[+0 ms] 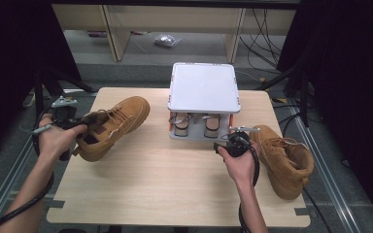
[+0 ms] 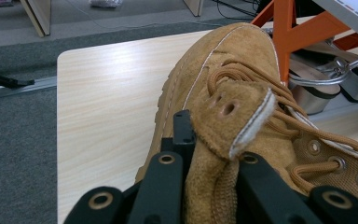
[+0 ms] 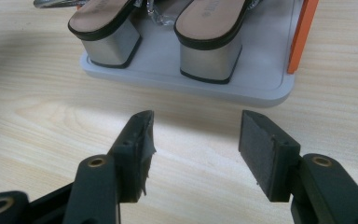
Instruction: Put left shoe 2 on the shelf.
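High view: tan suede lace-up boot (image 1: 111, 127), no legible branding, at table's (image 1: 175, 184) left edge, collar clamped in left gripper (image 1: 80, 124); right gripper (image 1: 223, 145) gaping empty before shoe rack (image 1: 204, 87).

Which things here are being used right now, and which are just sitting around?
In use:
- left boot, its collar pinched in the left tongs
- right tongs, open over the table

Just sitting there:
- right boot
- grey rack
- block-heel sandals on its bottom shelf
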Tool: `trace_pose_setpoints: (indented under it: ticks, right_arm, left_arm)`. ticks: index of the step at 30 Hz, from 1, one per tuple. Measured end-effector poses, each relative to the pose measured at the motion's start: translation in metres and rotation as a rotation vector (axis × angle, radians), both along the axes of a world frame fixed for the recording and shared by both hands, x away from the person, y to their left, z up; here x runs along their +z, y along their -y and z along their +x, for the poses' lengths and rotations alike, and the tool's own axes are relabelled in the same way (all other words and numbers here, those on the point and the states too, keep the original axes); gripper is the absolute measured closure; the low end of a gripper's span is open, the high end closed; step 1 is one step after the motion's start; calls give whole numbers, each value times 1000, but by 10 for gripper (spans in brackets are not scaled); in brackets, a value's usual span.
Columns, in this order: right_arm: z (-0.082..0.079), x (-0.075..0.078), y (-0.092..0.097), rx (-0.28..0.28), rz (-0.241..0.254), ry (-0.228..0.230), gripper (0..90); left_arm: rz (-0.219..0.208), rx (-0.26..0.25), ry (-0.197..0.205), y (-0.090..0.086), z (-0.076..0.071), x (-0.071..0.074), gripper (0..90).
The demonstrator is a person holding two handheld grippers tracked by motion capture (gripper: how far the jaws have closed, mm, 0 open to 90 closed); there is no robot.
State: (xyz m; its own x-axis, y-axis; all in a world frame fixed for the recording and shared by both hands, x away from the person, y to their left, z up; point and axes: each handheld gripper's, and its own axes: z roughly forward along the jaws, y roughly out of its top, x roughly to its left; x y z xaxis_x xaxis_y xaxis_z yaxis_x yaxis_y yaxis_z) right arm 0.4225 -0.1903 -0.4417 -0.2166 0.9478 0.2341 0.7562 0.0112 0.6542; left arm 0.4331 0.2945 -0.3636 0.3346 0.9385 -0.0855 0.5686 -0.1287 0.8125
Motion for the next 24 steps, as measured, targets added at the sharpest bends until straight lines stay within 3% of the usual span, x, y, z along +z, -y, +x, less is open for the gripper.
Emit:
trace_pose_setpoints:
  ticks: [2,4,7,9,11,12,14,21,22,23,24]
  right_arm:
    - [0,1,1,4,4,-2,459]
    - [2,-1,4,25,-18,33,460]
    - [0,1,3,8,5,2,459]
    - [2,-1,4,14,-14,26,459]
    - [-1,1,3,25,8,9,460]
    - [-1,0,6,49,-29,30,460]
    - [-2,0,3,23,3,16,459]
    - [-1,-1,3,35,-27,37,460]
    - [-1,0,3,36,-21,28,459]
    - [-2,1,-1,12,17,-2,459]
    - [-3,1,0,12,13,-2,459]
  left_arm:
    - [3,2,1,3,2,1,850]
    - [-1,-1,7,5,5,2,850]
    - [-3,0,9,9,9,4,851]
    - [-16,6,15,12,11,6,851]
    - [-22,1,19,13,13,9,851]
    - [-28,4,23,15,13,10,851]
    - [-22,2,24,16,15,13,851]
    - [-57,15,44,19,22,23,851]
    - [-62,18,47,19,23,24,851]
    - [-70,24,50,19,24,25,851]
    - [-74,22,54,19,25,27,851]
